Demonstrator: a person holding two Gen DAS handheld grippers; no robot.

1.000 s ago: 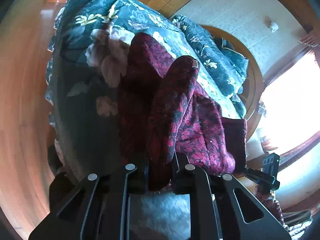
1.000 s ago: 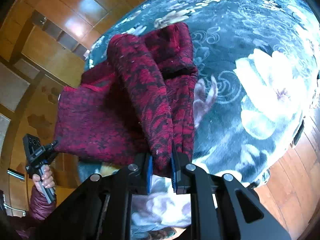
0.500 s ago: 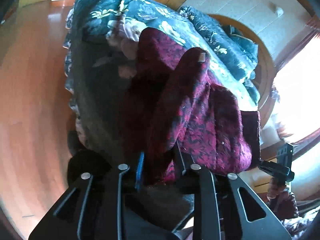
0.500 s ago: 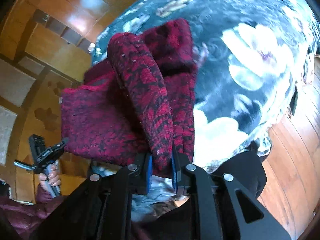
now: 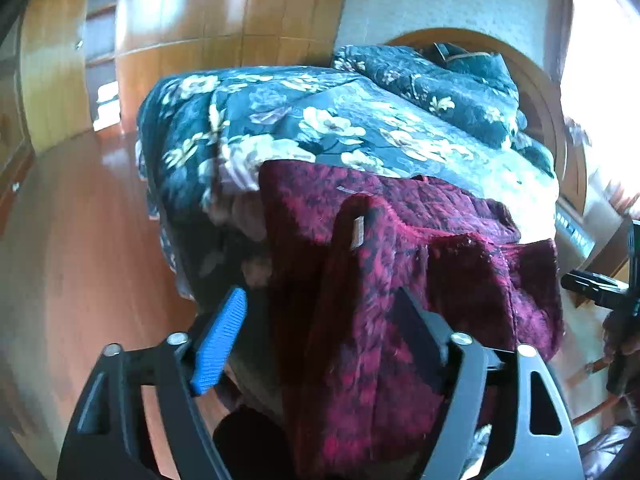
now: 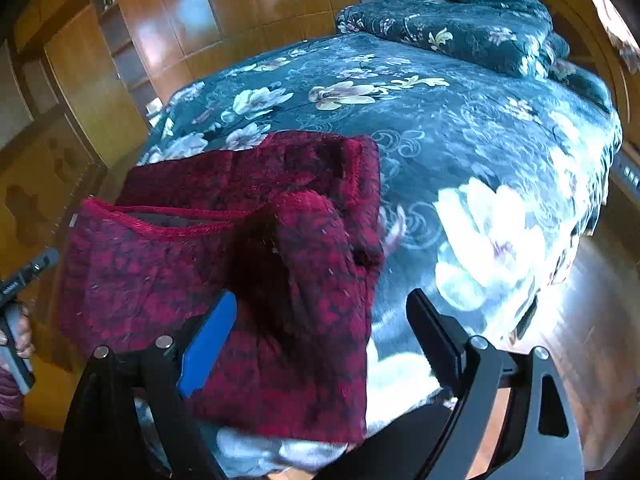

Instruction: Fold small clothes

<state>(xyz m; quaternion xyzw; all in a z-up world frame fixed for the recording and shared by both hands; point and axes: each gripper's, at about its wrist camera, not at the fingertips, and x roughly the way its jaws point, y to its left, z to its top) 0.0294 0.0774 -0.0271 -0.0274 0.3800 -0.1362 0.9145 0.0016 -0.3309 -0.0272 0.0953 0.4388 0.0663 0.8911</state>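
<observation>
- Both sets of tongs are letting go right now: the left tongs (image 5: 320, 332) have their jaws spreading, and the folded sleeve of the red garment (image 5: 400, 264) lies in the gap with neither pad pressing on it.
- Same on my other side: the right tongs (image 6: 320, 320) are opening, the red cloth under and between the jaws, the pads clear of it.
- The garment sits at the near edge of the bed (image 6: 460, 120), on the dark floral quilt, body spread flat and a sleeve doubled over on top in each view.
- The step, as I read it, is the release after laying the sleeves in. To do it well I want the jaws fully wide before I pull back, so no pad drags the knit and undoes the fold.
- I would draw each hand up and away along the line of the fingers, not sideways; this fuzzy fabric looks like it will catch on the ribbed blue pad (image 5: 220, 344).
- Watch the near hem: part of the cloth hangs over the bed's edge, and a tug could slide the whole piece off toward the floor (image 5: 80, 240).
- In the right wrist view I can see the person's hand (image 6: 16, 332) on the left handle, well off to the side of the cloth.
- Next grasp, I judge, should take the lower hem at both corners to fold the body in half.
</observation>
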